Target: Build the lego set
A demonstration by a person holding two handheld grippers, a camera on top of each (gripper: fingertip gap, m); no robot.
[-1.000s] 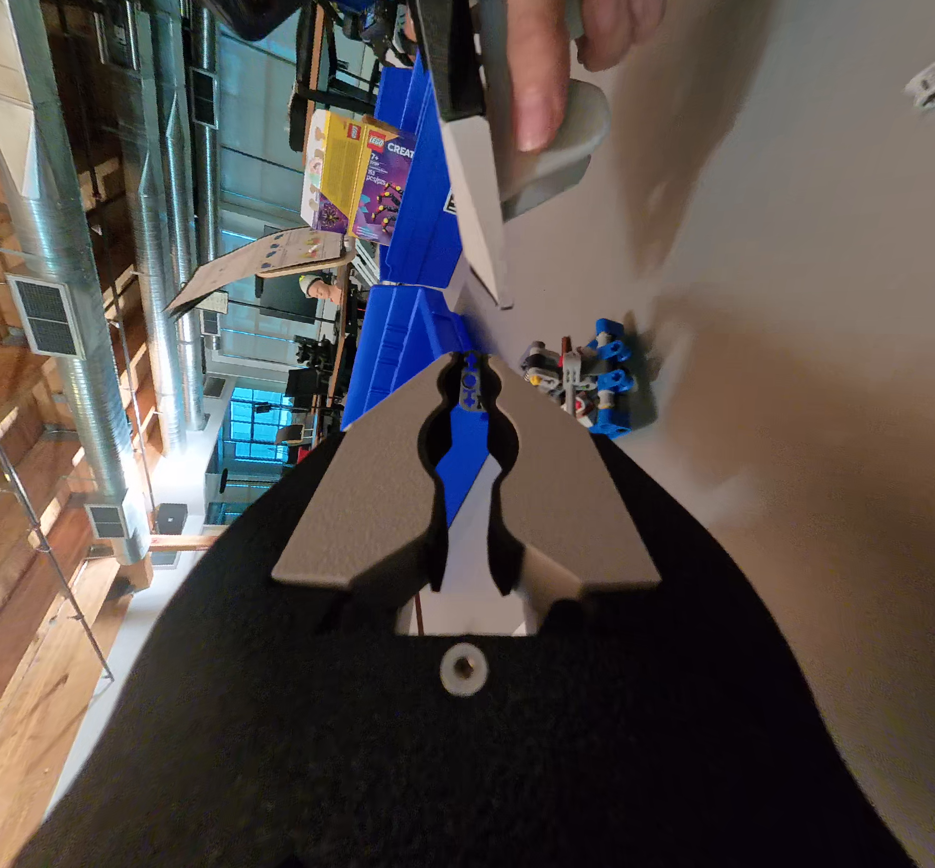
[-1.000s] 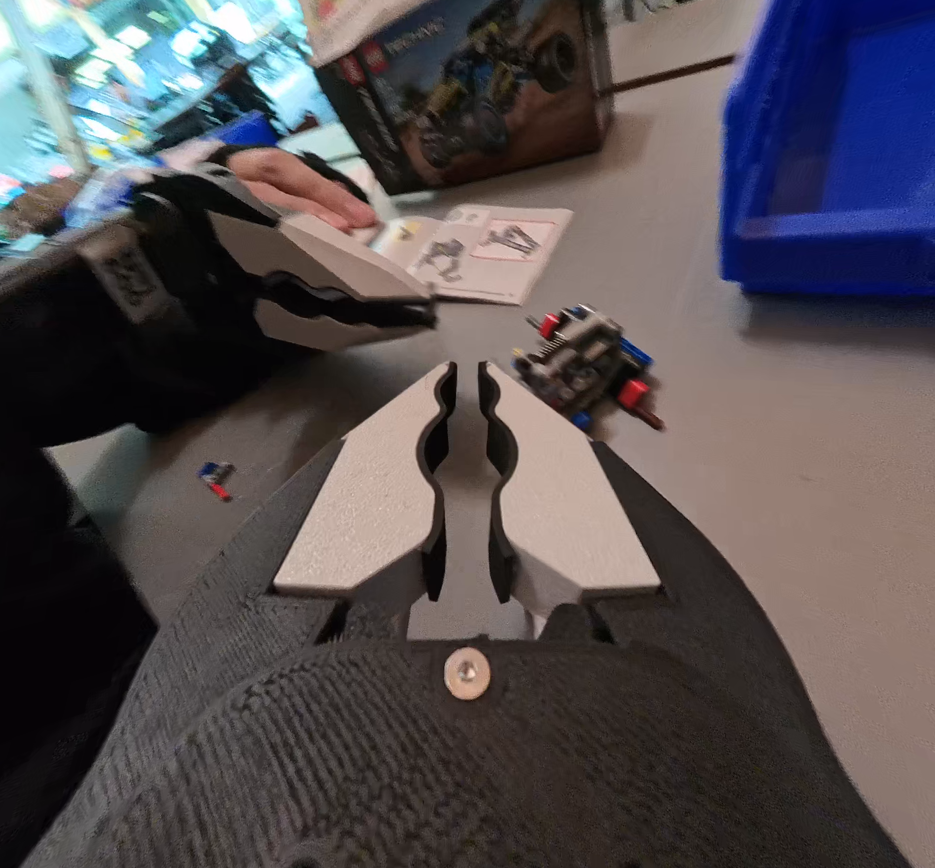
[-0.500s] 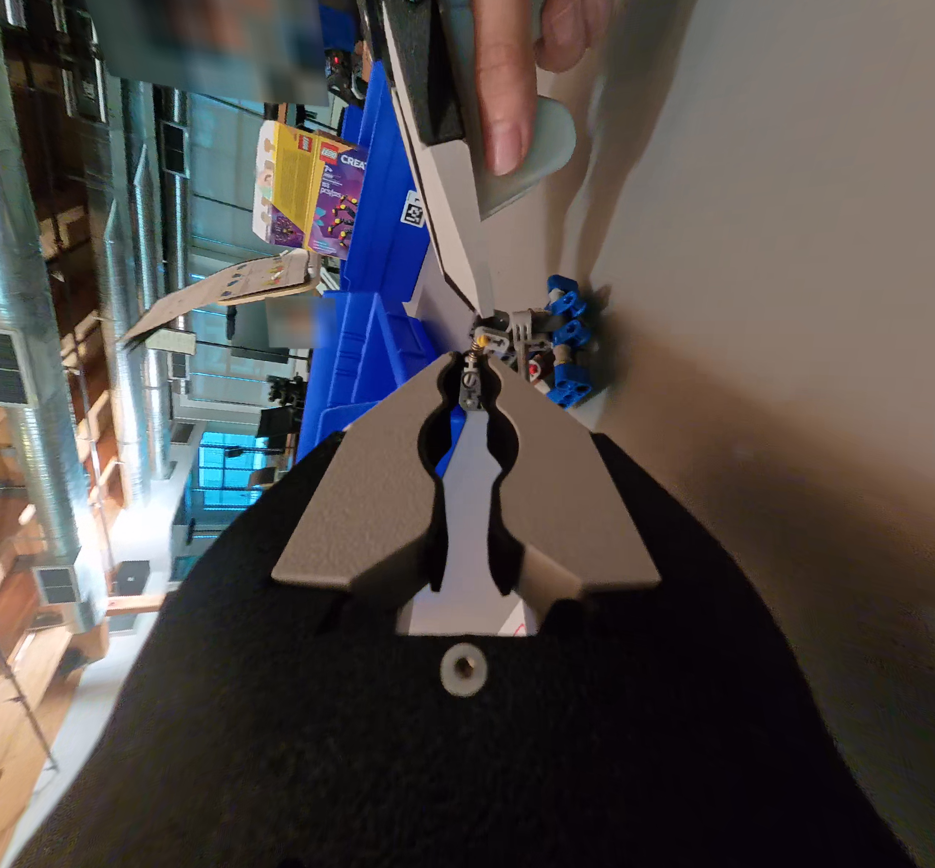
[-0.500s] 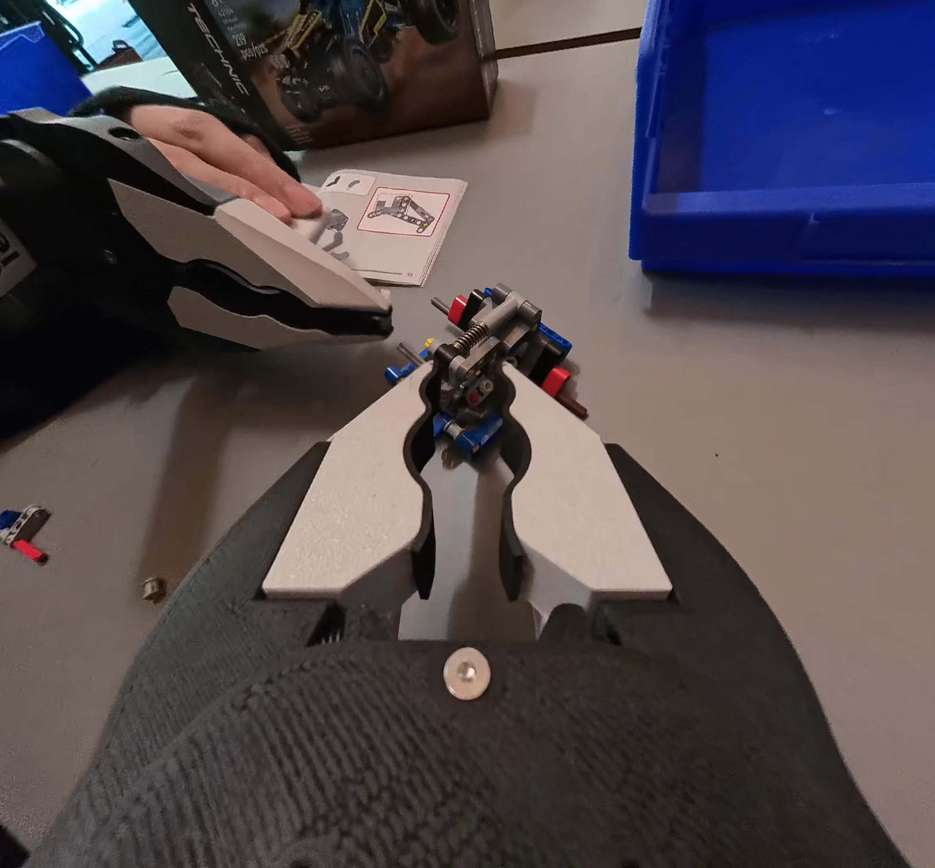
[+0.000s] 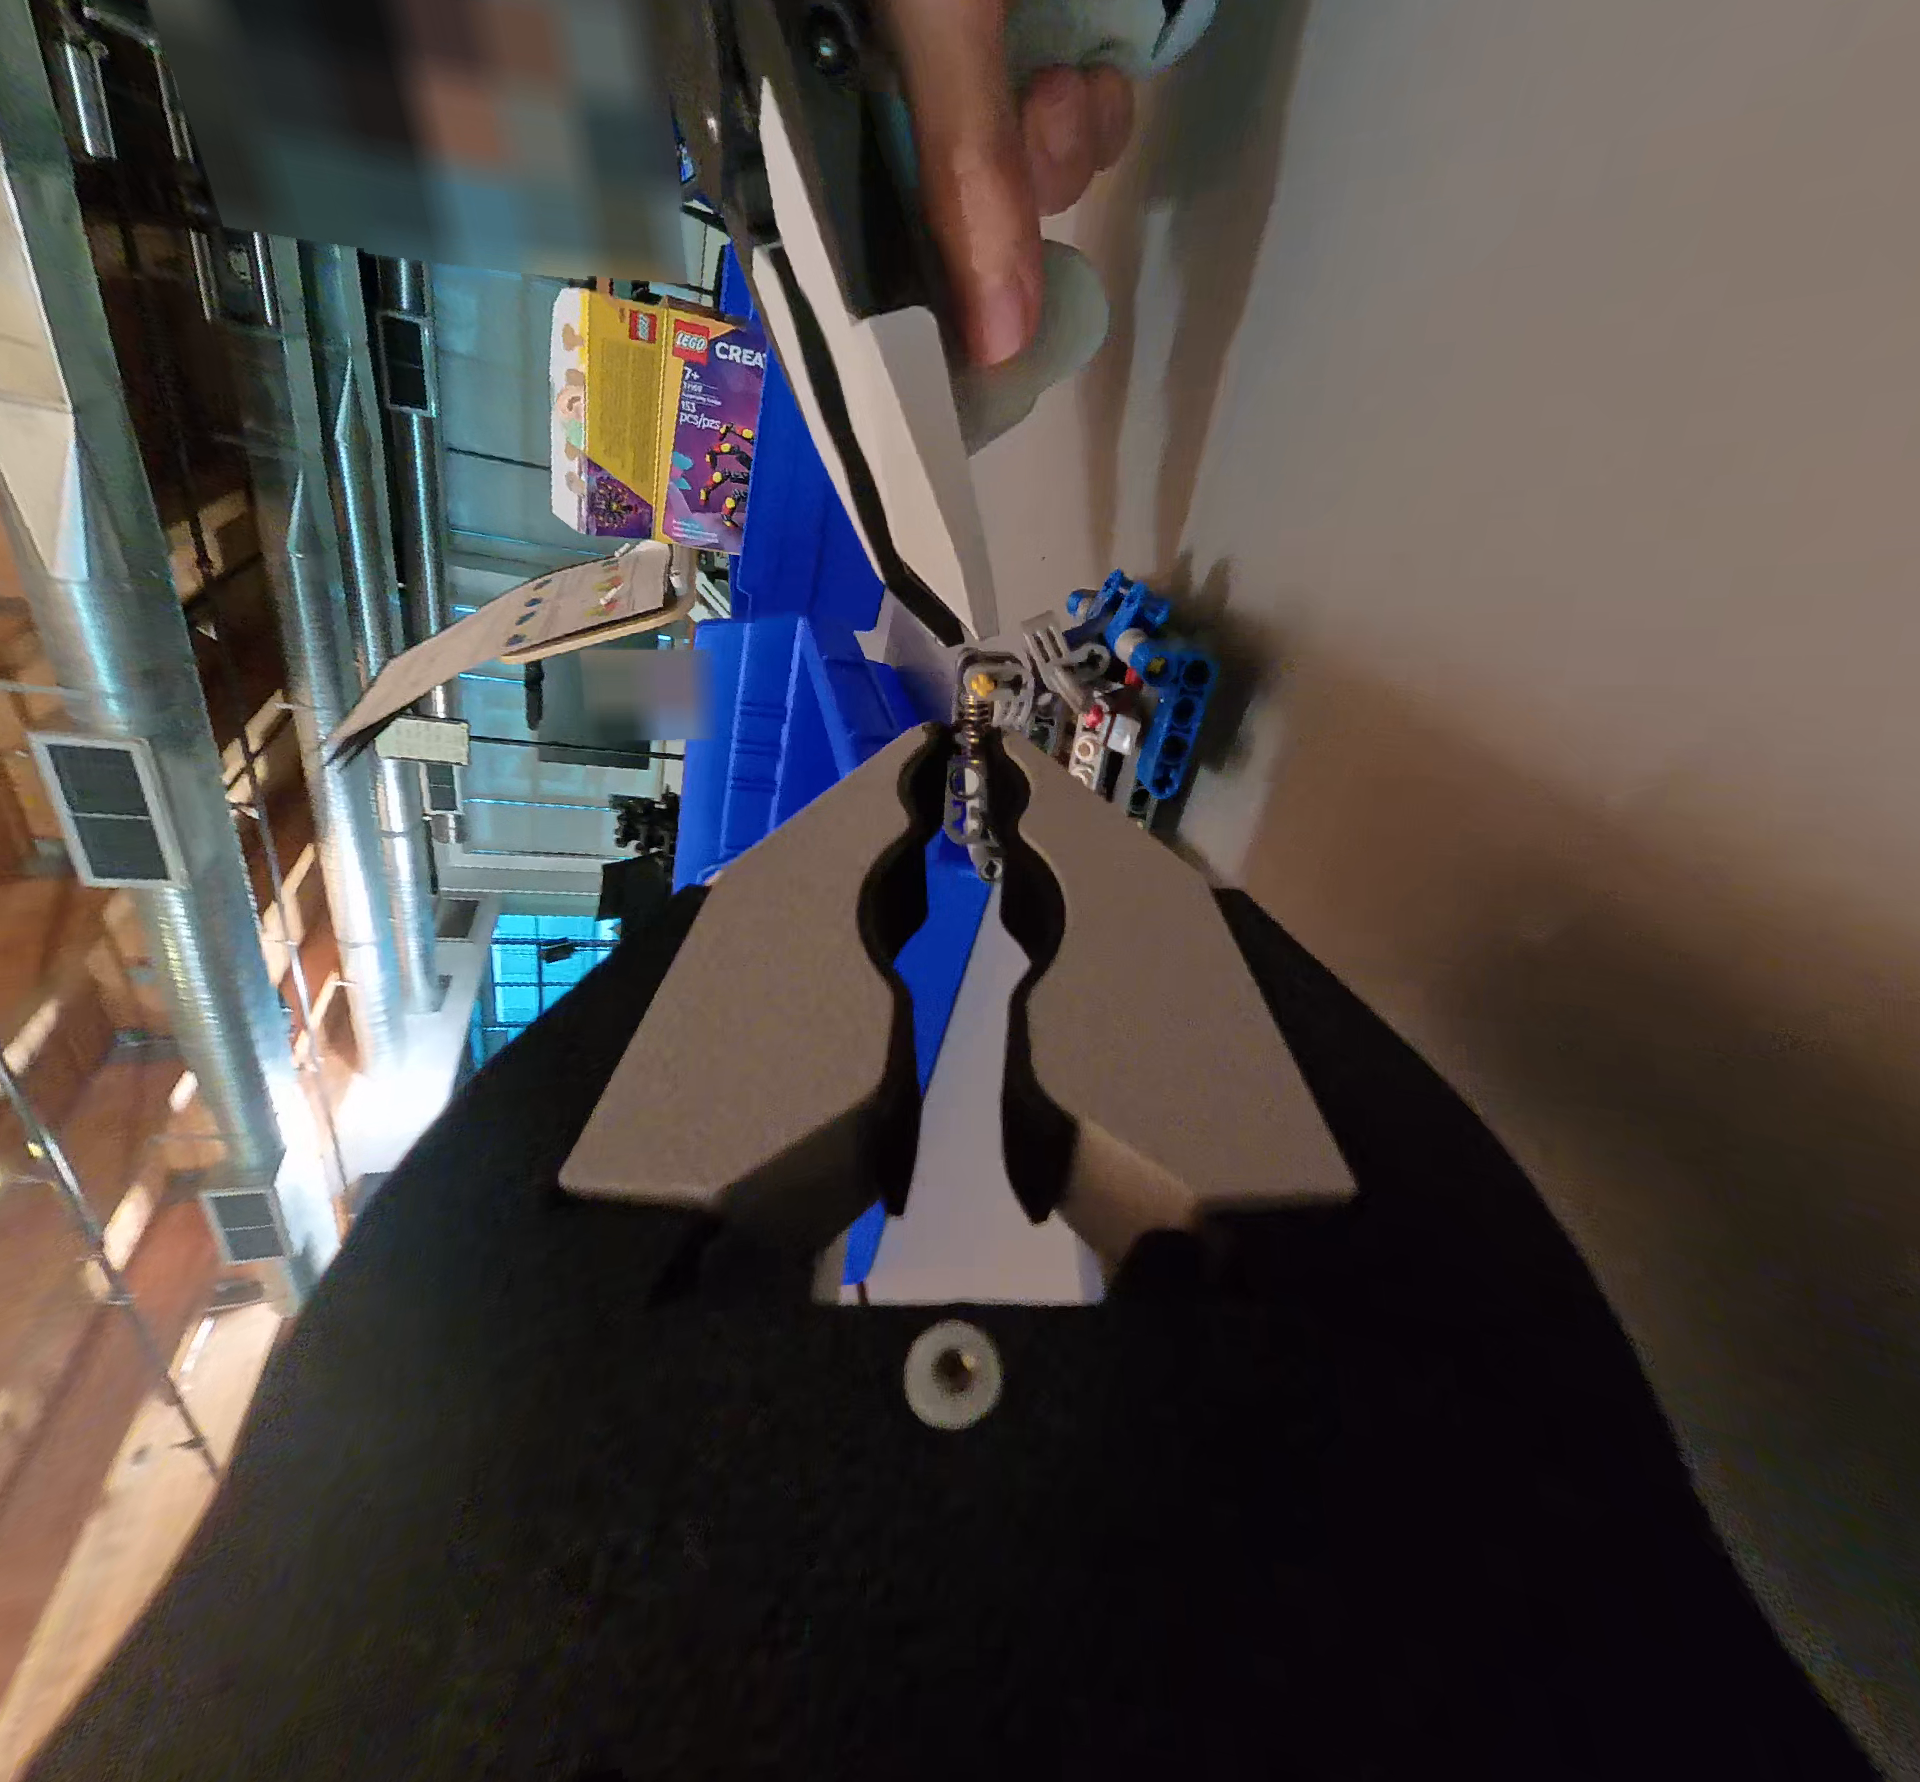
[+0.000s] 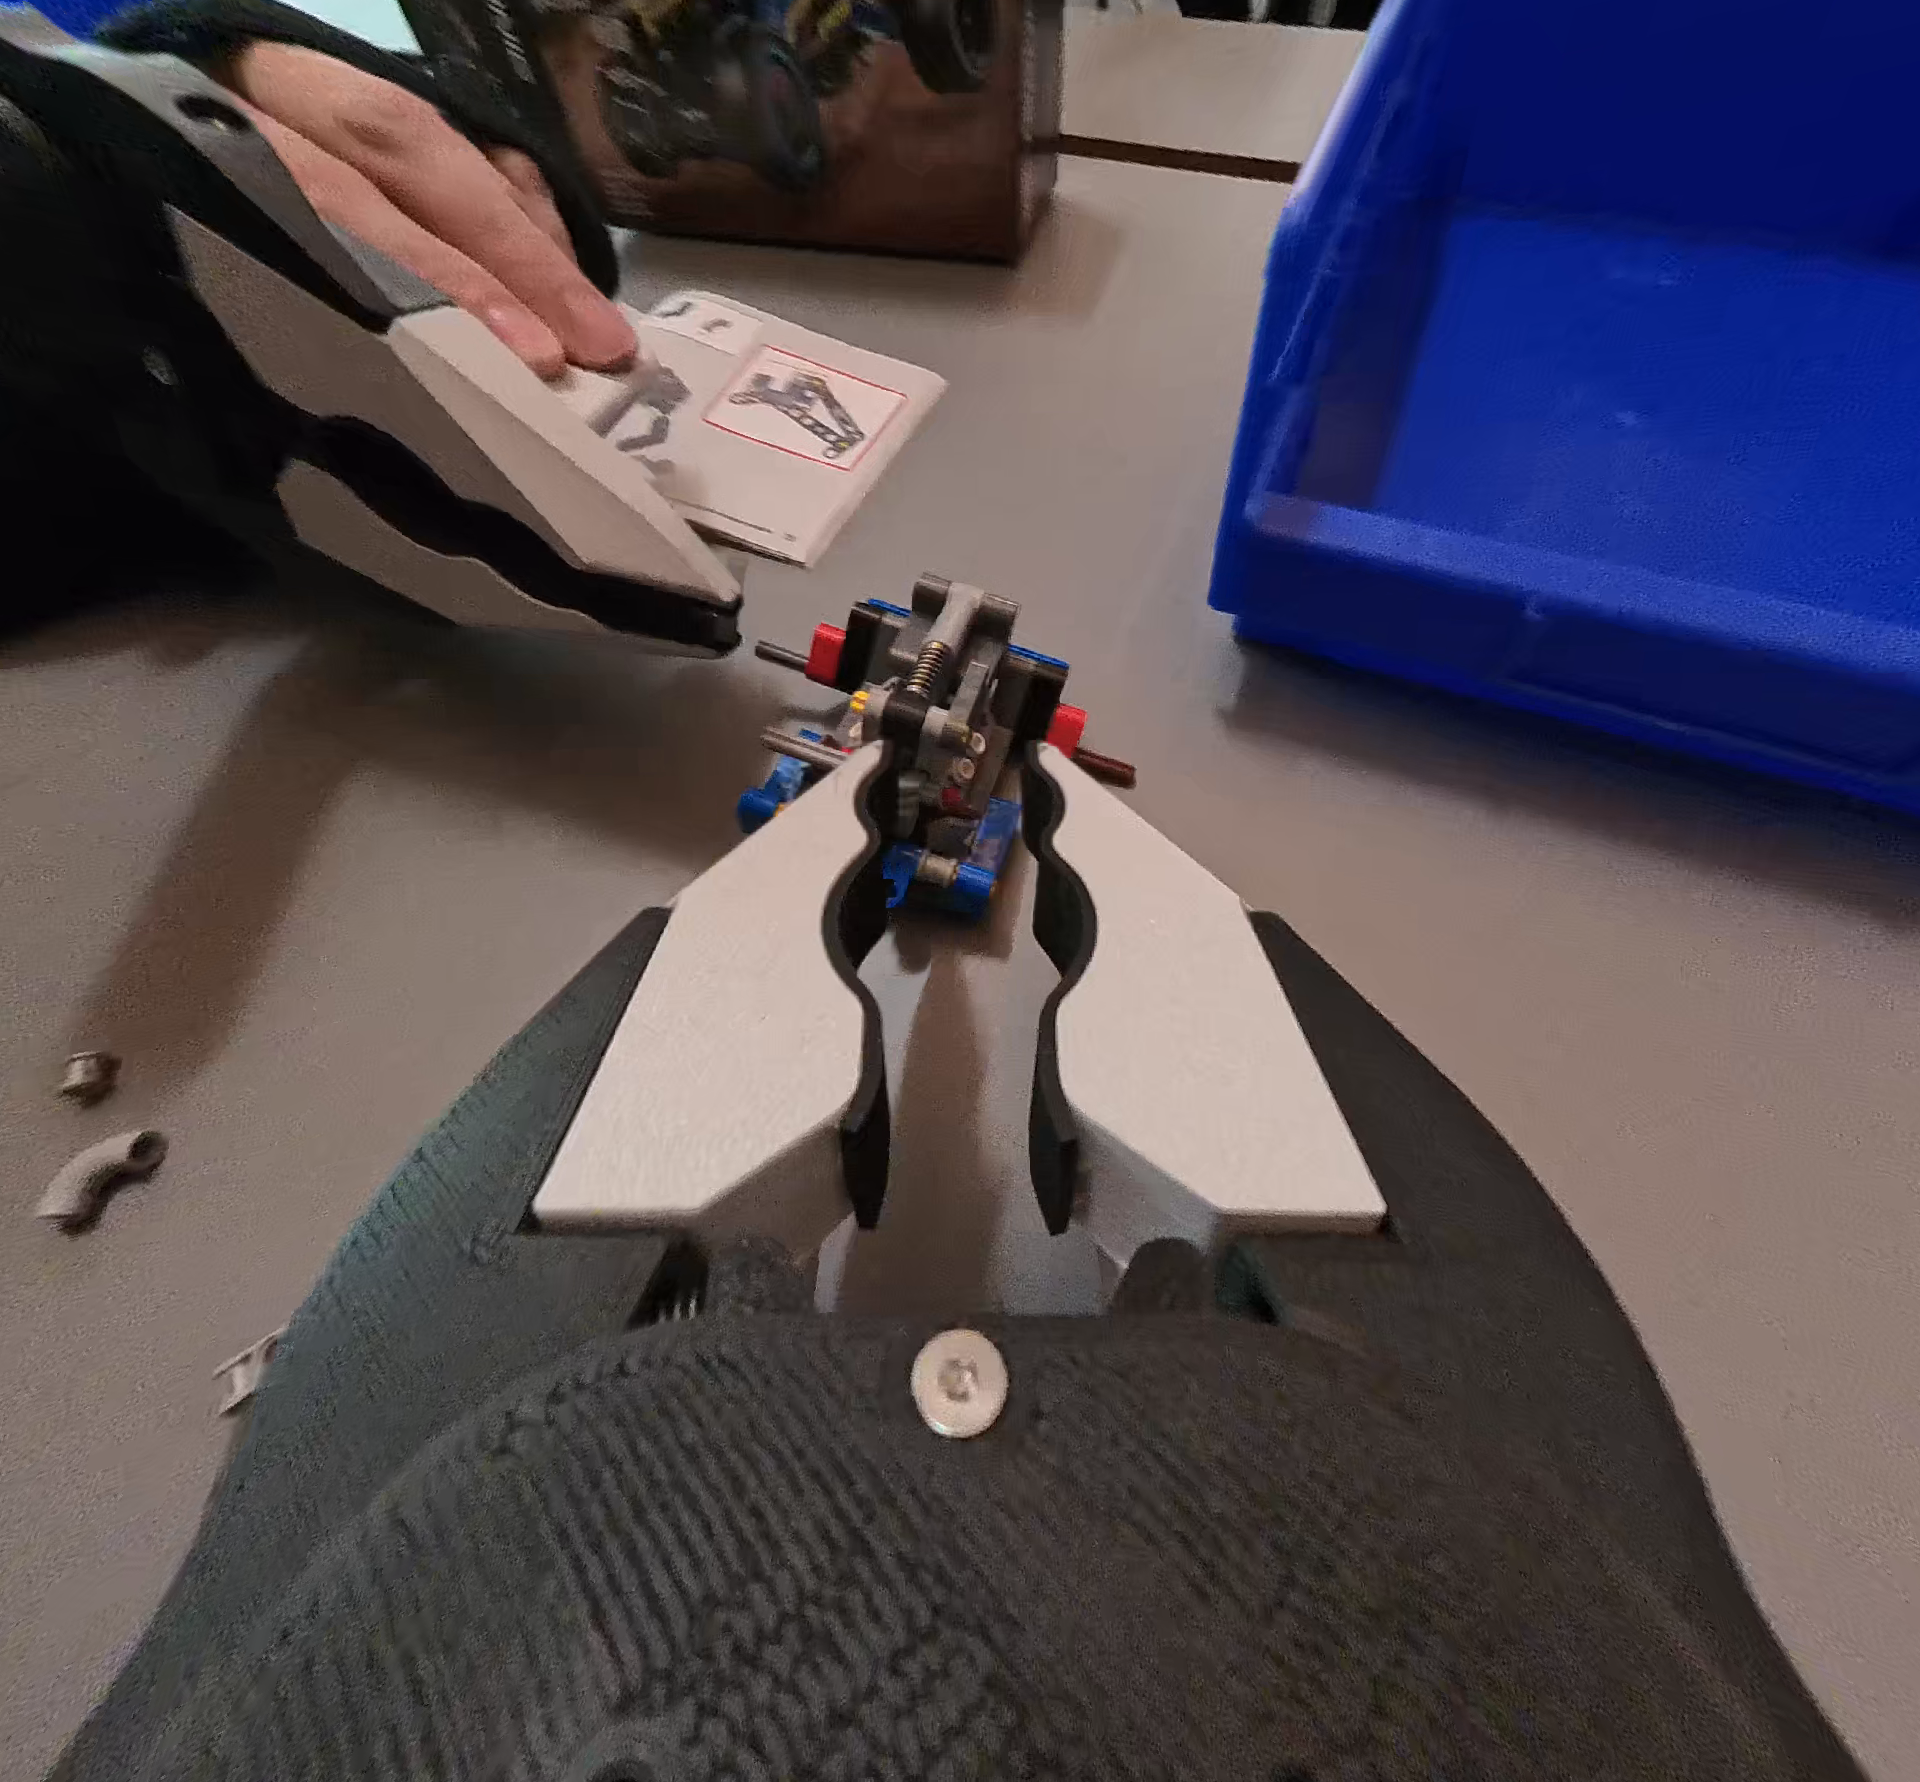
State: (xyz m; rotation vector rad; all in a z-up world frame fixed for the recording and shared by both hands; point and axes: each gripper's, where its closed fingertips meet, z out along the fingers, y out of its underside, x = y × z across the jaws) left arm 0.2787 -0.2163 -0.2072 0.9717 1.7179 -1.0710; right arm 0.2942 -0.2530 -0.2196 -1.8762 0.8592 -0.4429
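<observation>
**Brick assembly** [image 6: 951,683]: grey, black, blue and red parts with a coil spring on top and axles projecting from both sides. It rests upright on the grey surface [image 6: 1351,953]. The right tongs [image 6: 951,756] straddle its near end, with a gap visible at one pad.

**Small grey perforated link** [image 5: 971,802]: clamped in the left tongs [image 5: 971,745], just beside the assembly.
</observation>
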